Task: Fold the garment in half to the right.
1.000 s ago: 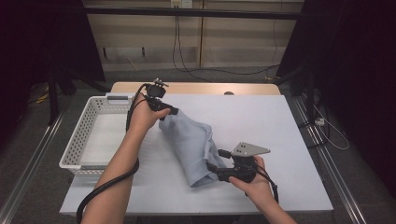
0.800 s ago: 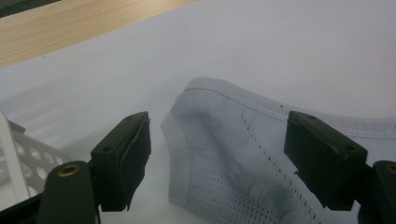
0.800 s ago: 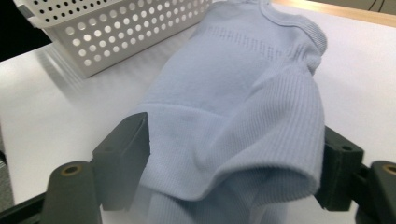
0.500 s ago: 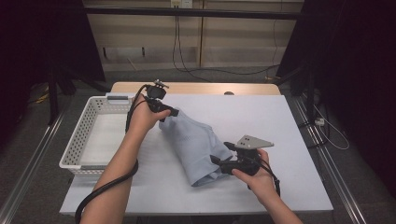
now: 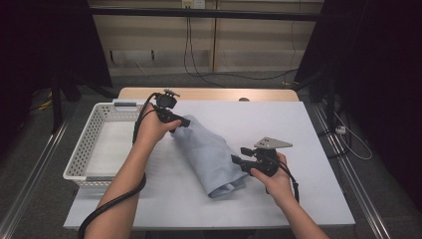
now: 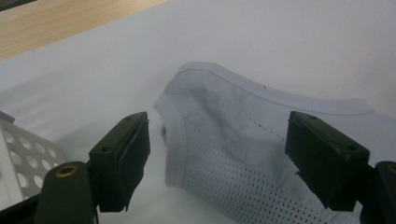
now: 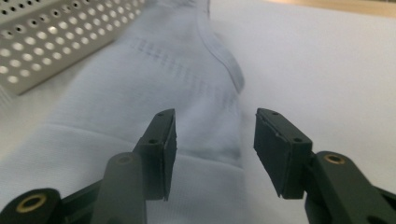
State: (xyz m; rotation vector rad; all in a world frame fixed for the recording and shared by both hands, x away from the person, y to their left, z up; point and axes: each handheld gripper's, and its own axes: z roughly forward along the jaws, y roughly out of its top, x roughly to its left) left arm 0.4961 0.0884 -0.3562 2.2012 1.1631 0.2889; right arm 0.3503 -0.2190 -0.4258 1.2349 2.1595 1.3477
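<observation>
garment: pale blue-grey mesh shirt (image 5: 214,154), folded into a long strip, lying diagonally mid-table on the white table cover (image 5: 308,199). One end sits near the basket's right wall, the other end points toward the person's side.
garment detail: ribbed edge band and mesh weave clear in the left gripper view (image 6: 243,154); a stitched hem line crosses it in the right gripper view (image 7: 140,93).
left gripper: (image 5: 180,122) at the strip's far end, beside the basket. Jaws stand wide, straddling the ribbed corner of the cloth; pads clear of it on both sides (image 6: 217,158). No grip.
right gripper: (image 5: 238,163) at the strip's right edge, near its lower end. Jaws have just been closing, now at a medium gap. Cloth edge lies under and between them (image 7: 212,144); pads not pressing on it. No grip.
right gripper top: grey three-cornered plate on it, cable trailing back along the forearm.
basket: white perforated basket (image 5: 79,154) at the table's left edge, just beside the shirt's far end; its wall shows in the right gripper view (image 7: 51,42).
table: wooden strip (image 5: 209,93) exposed along the far edge beyond the cover.
</observation>
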